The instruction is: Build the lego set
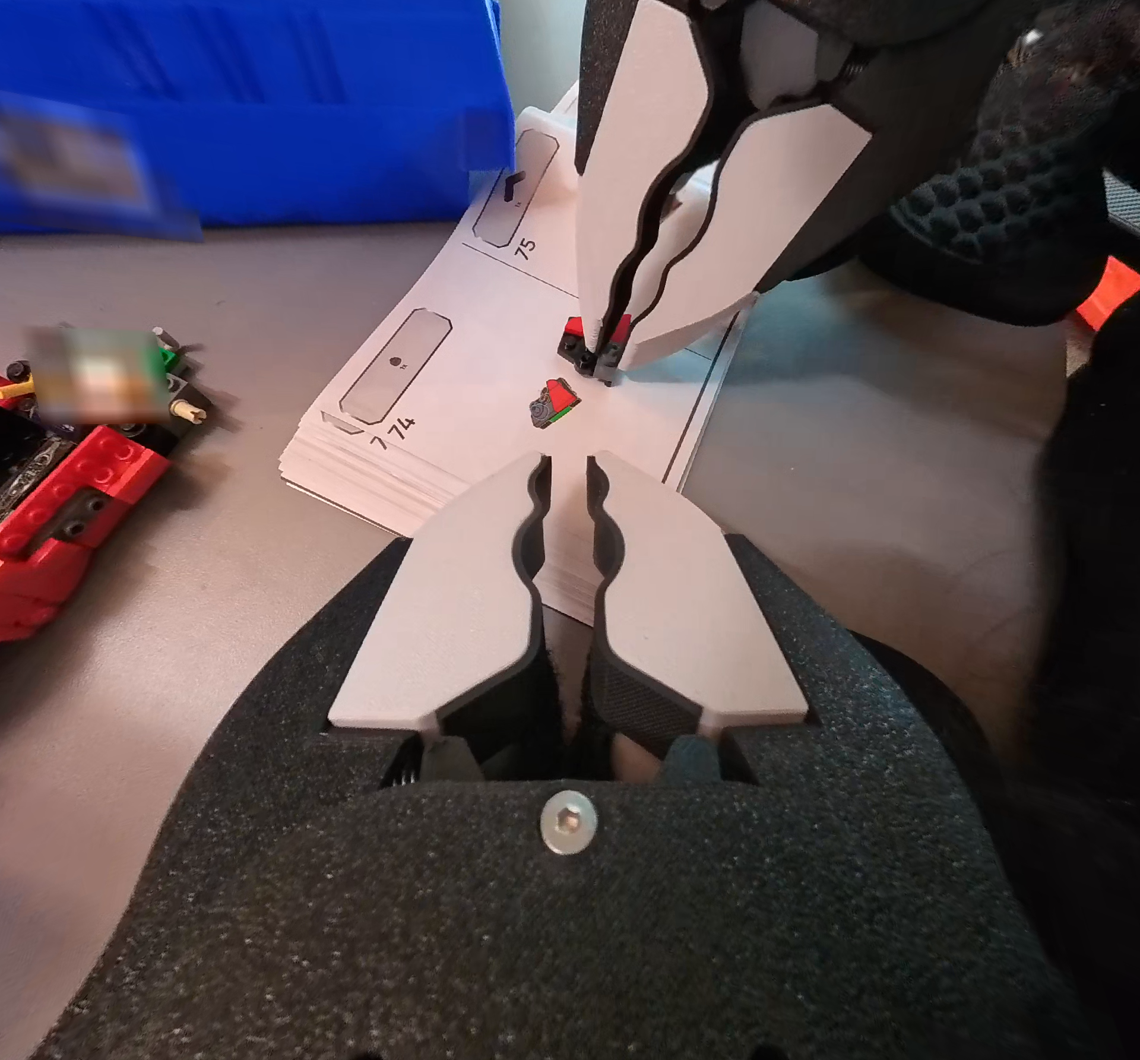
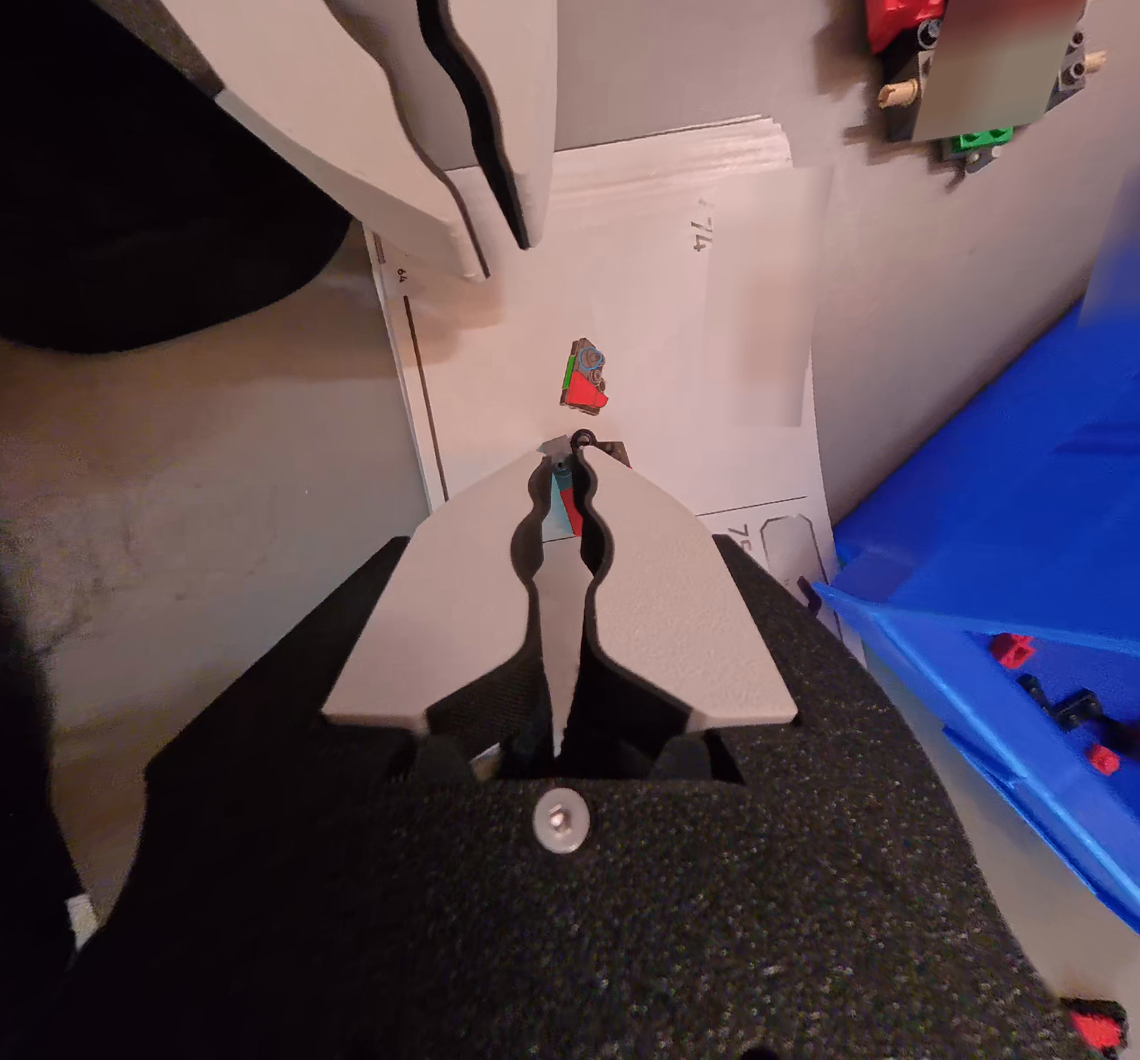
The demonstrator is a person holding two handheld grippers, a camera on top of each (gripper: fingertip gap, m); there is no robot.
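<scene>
Right gripper (image 1: 607, 345) pinching small red-and-black assembly (image 1: 593, 347) on booklet (image 1: 469, 345); left gripper (image 1: 566, 463) slightly parted, empty. Risks popping pieces apart if squeezed askew.

On the booklet (image 1: 493, 352), the right gripper (image 1: 607, 345) pinches a small red-and-black piece (image 1: 580, 345), with the left gripper (image 1: 567, 459) slightly parted near the booklet's edge.

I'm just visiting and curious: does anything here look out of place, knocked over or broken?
Nothing looks broken or spilled. The right gripper pinches a small red and black brick piece on the open instruction booklet, which is normal for building. The half-built red model lies on the table beside the blue bin.
</scene>
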